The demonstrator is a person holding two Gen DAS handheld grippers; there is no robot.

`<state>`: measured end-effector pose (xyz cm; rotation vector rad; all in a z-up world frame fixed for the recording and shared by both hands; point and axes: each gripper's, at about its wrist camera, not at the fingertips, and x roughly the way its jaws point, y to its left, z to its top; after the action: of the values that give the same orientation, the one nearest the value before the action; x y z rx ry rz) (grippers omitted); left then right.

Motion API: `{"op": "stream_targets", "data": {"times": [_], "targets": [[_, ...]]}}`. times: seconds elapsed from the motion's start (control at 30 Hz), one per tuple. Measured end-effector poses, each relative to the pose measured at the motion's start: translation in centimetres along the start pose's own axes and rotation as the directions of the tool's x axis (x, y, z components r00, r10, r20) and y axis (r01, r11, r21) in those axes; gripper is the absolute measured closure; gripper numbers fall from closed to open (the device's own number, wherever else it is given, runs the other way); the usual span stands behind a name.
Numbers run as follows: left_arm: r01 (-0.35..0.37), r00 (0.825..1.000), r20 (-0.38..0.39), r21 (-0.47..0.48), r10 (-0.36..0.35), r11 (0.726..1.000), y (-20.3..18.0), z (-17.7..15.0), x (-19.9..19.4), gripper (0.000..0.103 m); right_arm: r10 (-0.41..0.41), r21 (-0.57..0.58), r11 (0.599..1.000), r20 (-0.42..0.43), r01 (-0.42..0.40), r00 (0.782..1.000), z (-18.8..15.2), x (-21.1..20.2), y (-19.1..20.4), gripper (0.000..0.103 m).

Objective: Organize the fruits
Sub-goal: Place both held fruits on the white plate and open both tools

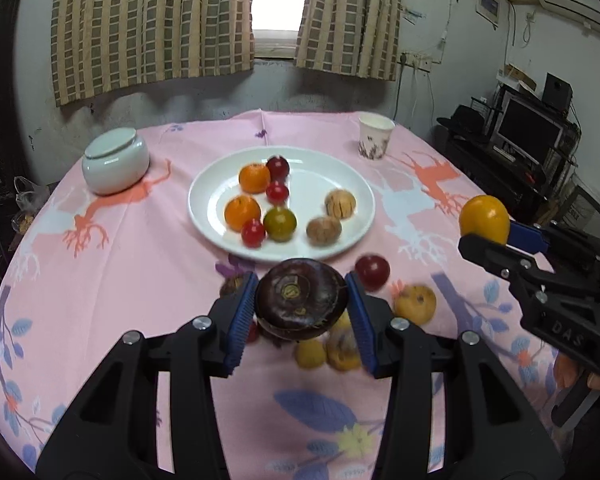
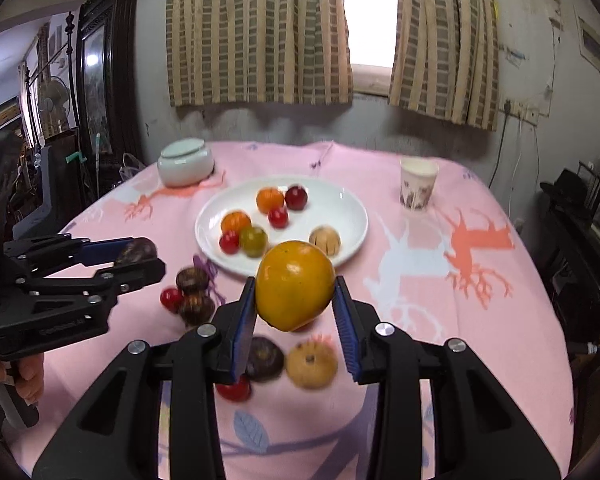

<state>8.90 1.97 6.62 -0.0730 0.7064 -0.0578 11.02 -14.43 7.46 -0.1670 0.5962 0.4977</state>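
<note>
Left wrist: mangosteen [image 1: 301, 300] clamped between jaws.

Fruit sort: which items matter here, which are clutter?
In play: dark purple fruit in left claw; yellow-orange fruit in right claw; white plate; loose fruit on cloth.
Clutter: lidded white jar; paper cup.

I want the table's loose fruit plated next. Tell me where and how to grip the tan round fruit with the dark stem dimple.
Grip the tan round fruit across its widest middle, coming from above: it sits squat with the dimple up, and the dark fruit crowds its left side, so set the jaws on its near and far sides.
</note>
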Motion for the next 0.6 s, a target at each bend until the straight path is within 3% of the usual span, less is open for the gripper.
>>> {"op": "stream_targets", "data": {"times": [0.2,0.37,0.6], "targets": [[-0.063,0.998,-0.009,-0.072,0.063,0.995,1.7,4.0,4.1,0.057,-0.034,0.003,0.999,0.018,0.034,0.999,3.4,3.9,0.0,0.065],[-0.101,0.994,-0.065,-0.130,0.093,0.986,3.8,5.6,8.8,0.057,-0.051,-0.053,0.997,-0.073,0.047,0.996,4.5,9.1,0.7,0.065],[-0.126,0.982,-0.162,-0.211,0.093,0.969,6.3,5.6,13.8,0.057,-0.104,-0.052,0.994,-0.218,0.094,0.970,5.4,16.2,0.8,0.065]]}}
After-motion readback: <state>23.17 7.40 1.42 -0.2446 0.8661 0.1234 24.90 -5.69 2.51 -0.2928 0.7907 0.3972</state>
